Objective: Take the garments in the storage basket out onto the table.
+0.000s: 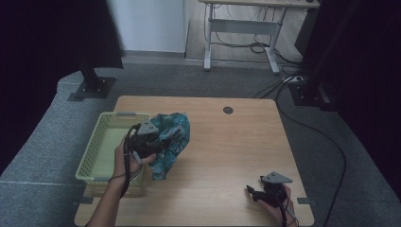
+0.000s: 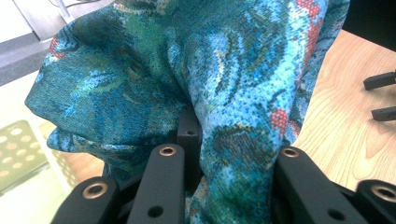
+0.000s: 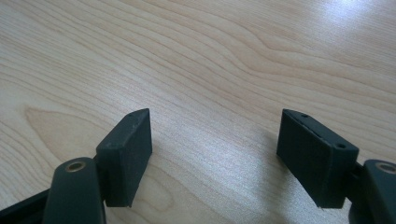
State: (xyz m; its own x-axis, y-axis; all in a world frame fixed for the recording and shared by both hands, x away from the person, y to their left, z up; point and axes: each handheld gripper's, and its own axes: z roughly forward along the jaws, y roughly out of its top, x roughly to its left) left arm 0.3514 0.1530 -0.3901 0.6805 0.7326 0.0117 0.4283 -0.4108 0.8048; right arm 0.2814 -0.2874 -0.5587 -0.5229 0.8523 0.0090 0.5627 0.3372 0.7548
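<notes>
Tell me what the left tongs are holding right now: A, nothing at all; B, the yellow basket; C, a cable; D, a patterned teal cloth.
D: the left tongs are closed on the patterned teal cloth, which hangs lifted beside the yellow basket.

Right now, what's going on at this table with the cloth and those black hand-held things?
A person holds a black tool in each hand. The left tool has pinched a teal patterned cloth and holds it up beside a pale yellow basket at the left edge of the wooden table. The right tool rests low near the table's front right corner, jaws spread apart with nothing between them.
</notes>
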